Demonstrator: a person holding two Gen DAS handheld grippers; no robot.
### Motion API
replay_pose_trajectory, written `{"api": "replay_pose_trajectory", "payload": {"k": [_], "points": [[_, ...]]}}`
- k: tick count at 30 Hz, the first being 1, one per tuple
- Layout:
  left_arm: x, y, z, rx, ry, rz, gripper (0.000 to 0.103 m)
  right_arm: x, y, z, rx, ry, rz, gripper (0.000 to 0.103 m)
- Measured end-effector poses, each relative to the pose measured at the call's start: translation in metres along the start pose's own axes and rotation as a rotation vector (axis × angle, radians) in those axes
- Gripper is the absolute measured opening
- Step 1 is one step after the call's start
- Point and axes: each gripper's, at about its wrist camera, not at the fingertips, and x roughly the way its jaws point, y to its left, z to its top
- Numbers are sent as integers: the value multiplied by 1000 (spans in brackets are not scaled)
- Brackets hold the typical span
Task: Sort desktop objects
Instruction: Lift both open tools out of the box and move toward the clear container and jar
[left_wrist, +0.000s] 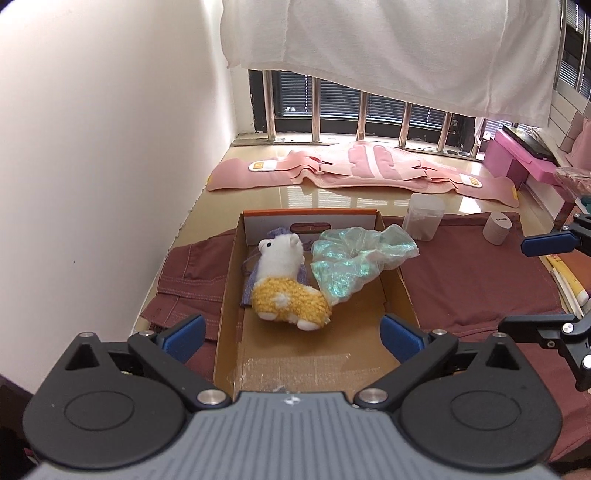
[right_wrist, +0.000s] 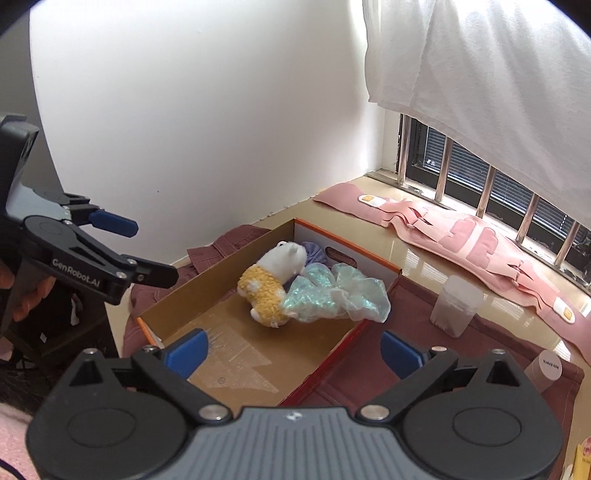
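An open cardboard box (left_wrist: 229, 295) (right_wrist: 207, 280) with an orange rim lies on a maroon cloth (left_wrist: 472, 280) (right_wrist: 491, 343). Inside it at the far end lie a white and yellow plush toy (left_wrist: 284, 280) (right_wrist: 266, 284), a shimmery teal gauze piece (left_wrist: 351, 262) (right_wrist: 332, 295) draped over the right wall, and a purple knitted item (left_wrist: 279, 232) (right_wrist: 314, 251) under the plush. My left gripper (left_wrist: 293, 339) (right_wrist: 144, 251) hovers open over the box's near end, holding nothing. My right gripper (right_wrist: 294, 352) (left_wrist: 535, 286) is open and bare, near the box's right side.
A clear plastic jar (left_wrist: 423, 218) (right_wrist: 456, 306) and a white cylinder (left_wrist: 496, 227) (right_wrist: 546, 373) stand on the cloth right of the box. A pink fabric piece (left_wrist: 369, 166) (right_wrist: 461, 236) lies along the barred window. A white wall runs close on the left; a pink box (left_wrist: 517, 155) sits far right.
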Motion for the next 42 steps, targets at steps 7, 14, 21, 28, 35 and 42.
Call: {"api": "replay_pose_trajectory", "payload": {"k": [7,14,21,28,35,42], "points": [[-18,-3,-12,-24,-9,12,103,-12,13,-11,22,-1,20,103],[-32,-11,-23,-43,-3,20,103,-20,22,-18,44,8,50,103],[-42,-20,-30,-58,2,27,103,-29,22,-24,64,15,58,103],[-44,-40,-29,-46,9,7,103,-38,20,-31,89,22,60,103],[-41,-64,-27,-28,14,-31,103,-51,1,-48,154,28,20,103],[-32,-86,-18,3,16,-59,103,-66,-20,-64,208,25,-30,103]]}}
